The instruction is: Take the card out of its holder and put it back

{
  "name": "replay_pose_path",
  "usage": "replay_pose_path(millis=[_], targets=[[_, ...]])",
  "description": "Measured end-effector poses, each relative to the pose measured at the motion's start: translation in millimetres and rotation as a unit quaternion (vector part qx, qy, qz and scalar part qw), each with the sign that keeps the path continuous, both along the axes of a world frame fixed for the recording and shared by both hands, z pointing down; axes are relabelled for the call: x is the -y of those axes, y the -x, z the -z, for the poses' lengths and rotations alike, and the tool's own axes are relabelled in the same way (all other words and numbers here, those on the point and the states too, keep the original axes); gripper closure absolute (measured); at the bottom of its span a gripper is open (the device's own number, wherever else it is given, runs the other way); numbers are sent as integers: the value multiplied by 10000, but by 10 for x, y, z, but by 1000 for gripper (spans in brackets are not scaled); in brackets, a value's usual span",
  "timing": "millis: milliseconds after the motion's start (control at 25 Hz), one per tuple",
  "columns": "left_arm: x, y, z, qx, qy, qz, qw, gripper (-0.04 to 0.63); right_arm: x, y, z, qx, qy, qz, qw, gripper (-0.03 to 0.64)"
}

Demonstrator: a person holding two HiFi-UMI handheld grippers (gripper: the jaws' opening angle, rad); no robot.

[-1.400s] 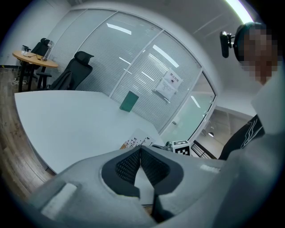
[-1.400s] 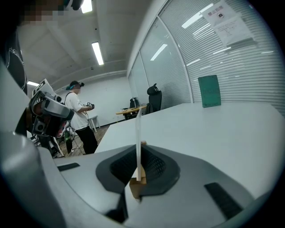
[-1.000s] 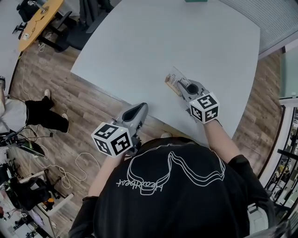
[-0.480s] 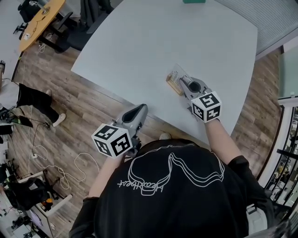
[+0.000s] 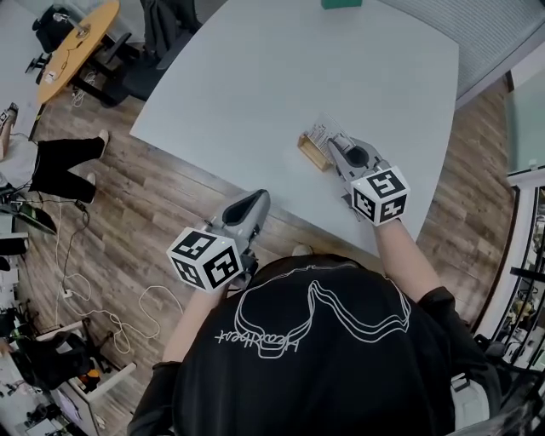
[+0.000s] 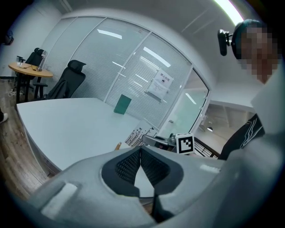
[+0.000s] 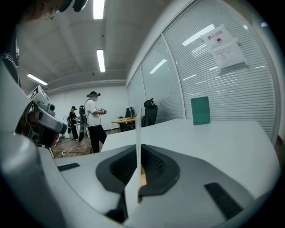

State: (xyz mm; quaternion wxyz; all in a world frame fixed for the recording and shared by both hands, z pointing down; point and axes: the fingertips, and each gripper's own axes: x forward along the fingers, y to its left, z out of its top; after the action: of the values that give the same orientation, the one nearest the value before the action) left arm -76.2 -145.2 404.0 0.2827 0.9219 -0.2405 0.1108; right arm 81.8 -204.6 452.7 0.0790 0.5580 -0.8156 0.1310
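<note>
A clear card holder (image 5: 317, 141) with a printed white card and a tan strip is pinched in my right gripper (image 5: 329, 148), just above the grey table (image 5: 255, 68) near its front right. In the right gripper view the holder (image 7: 137, 133) stands edge-on between the jaws of the right gripper (image 7: 138, 156), which is shut on it. My left gripper (image 5: 255, 198) hovers at the table's front edge, left of the holder, apart from it. In the left gripper view the left gripper (image 6: 140, 150) has its pads meeting at the tip with nothing between them; the holder (image 6: 137, 134) shows beyond.
A green block (image 5: 341, 3) stands at the table's far edge. A black office chair (image 6: 69, 81) and a round wooden table (image 5: 81, 38) are off to the left. A person (image 7: 94, 119) stands on the wooden floor; cables lie there too.
My right gripper has risen slightly with the card holder still in it. The left gripper has shifted only a little. A person on the floor at the left has moved.
</note>
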Motion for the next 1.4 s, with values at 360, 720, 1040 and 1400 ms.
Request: replay_pose_path(millis=[360, 720, 1040, 1400], targets=[[-248, -100, 148, -158, -110, -90, 9998, 581, -543, 30, 386, 655, -72, 105, 9978, 595], [-559, -396, 320, -370, -300, -185, 9987, 581, -1254, -5, 667, 1904, 138, 319, 9811, 595], [-705, -493, 413, -424, -305, -193, 9984, 581, -1528, -59, 719, 1392, 0, 465, 9892, 595], [-756, -536, 399, -408, -231, -178, 9987, 581, -1528, -63, 689, 1507, 158, 557, 9869, 595]])
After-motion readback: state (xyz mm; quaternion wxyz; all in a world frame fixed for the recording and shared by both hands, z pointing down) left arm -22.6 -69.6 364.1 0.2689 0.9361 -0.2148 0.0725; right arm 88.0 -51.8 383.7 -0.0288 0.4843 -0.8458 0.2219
